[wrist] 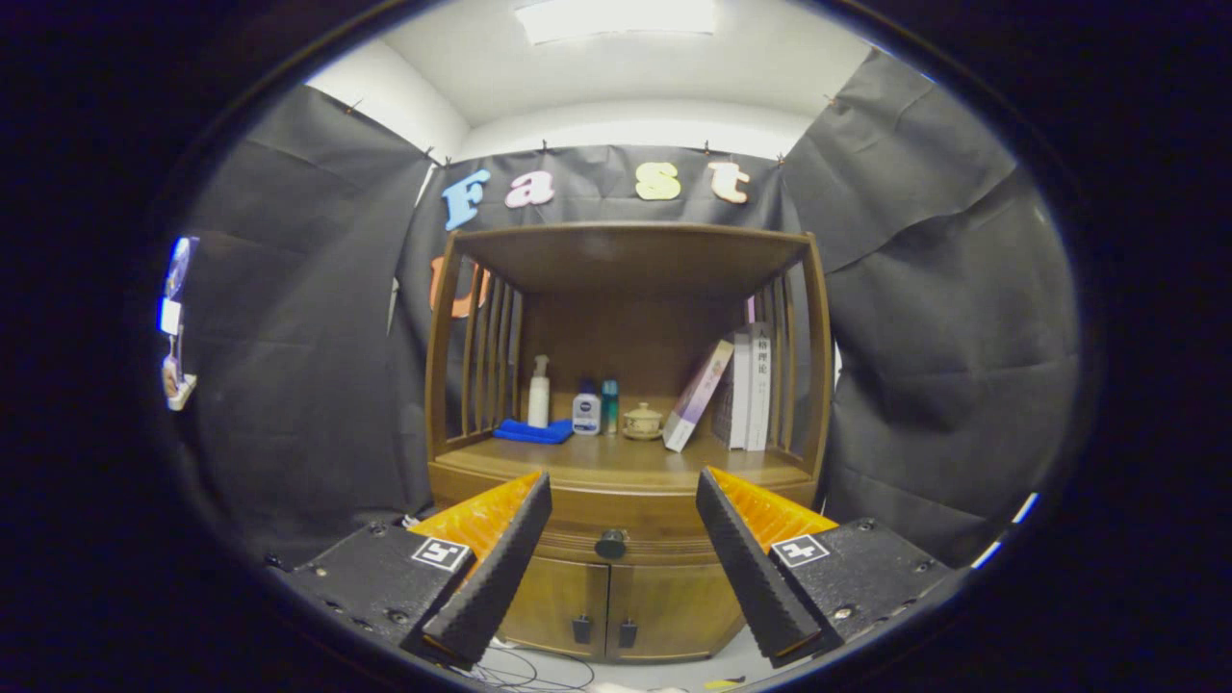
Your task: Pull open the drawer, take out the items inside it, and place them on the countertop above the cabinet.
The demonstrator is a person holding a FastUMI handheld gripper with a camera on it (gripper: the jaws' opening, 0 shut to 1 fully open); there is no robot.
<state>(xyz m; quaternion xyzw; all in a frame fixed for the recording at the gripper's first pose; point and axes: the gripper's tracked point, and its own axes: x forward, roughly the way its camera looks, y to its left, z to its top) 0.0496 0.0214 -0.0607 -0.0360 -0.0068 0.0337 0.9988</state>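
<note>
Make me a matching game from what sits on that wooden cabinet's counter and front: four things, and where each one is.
1. blue cloth
2. small lidded jar
3. leaning book
4. drawer knob

A. between the open gripper fingers
B. under the white pump bottle
C. propped against the upright books
D. between the bottles and the books

Pairs: 1-B, 2-D, 3-C, 4-A

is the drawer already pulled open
No, the drawer sits flush in the cabinet, its knob untouched between the open fingers of the gripper.
</note>
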